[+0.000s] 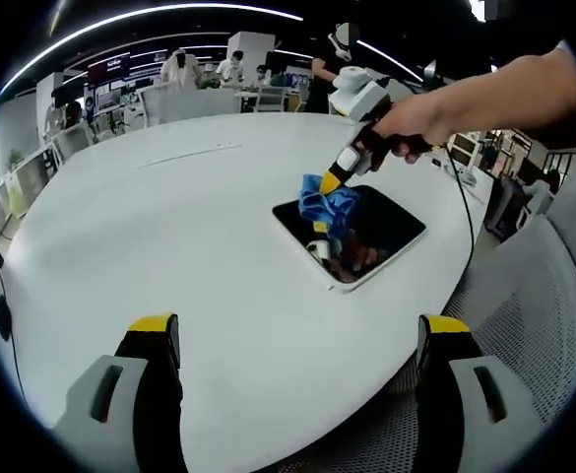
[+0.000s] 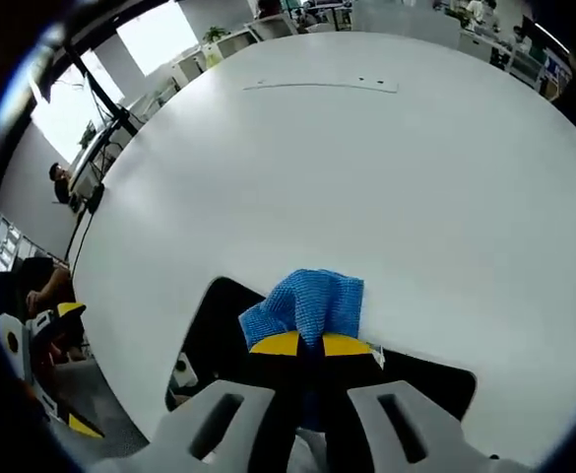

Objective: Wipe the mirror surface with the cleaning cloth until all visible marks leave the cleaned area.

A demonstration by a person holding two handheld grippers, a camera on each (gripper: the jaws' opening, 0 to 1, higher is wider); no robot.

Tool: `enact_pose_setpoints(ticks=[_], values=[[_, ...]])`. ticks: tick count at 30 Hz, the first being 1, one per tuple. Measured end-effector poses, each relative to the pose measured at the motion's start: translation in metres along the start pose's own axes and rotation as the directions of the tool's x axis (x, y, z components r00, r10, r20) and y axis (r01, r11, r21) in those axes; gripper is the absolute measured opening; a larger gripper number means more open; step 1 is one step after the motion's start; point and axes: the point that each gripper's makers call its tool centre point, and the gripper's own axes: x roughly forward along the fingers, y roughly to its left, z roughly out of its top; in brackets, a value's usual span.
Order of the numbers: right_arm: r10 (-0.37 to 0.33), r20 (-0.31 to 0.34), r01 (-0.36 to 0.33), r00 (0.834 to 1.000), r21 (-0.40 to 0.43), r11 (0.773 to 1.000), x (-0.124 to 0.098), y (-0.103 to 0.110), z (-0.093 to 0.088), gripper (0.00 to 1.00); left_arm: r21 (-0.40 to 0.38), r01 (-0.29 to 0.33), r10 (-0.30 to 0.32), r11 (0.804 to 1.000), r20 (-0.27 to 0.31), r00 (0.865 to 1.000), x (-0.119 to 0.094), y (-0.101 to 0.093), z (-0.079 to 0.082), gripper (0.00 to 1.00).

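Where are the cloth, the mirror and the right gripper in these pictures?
cloth (image 2: 307, 304), right gripper view, blue weave above the jaws
mirror (image 1: 391, 225), left gripper view, bare dark glass right of the cloth
right gripper (image 1: 330, 181), left gripper view, yellow tips on the cloth

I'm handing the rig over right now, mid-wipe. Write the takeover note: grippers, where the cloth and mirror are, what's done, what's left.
Right gripper: shut on the blue cleaning cloth, pressing it onto the mirror; in the right gripper view the cloth bunches just past the jaws.
Left gripper: open, holding nothing, hovering over the white table short of the mirror.
Mirror lies flat near the table's edge, dark and full of reflections.
Done: cloth picked up, wiping under way.
Left: I cannot tell marks from reflections, so cover the whole surface, then check before stopping.
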Motion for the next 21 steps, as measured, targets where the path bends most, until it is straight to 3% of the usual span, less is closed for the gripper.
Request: enact_pose_setpoints(ticks=[6, 21], values=[[0.018, 0.011, -0.018, 1.000, -0.051, 0.999, 0.0008, 0.0000, -0.0003, 0.00, -0.004, 0.000, 0.000, 1.000, 0.001, 1.000, 0.0004, 0.0002, -0.0003, 0.99], [0.026, 0.042, -0.025, 0.999, -0.040, 0.999, 0.0004, -0.0085, -0.0019, 0.00, -0.001, -0.003, 0.003, 1.000, -0.009, 1.000, 0.0005, -0.0008, -0.0014, 0.99]])
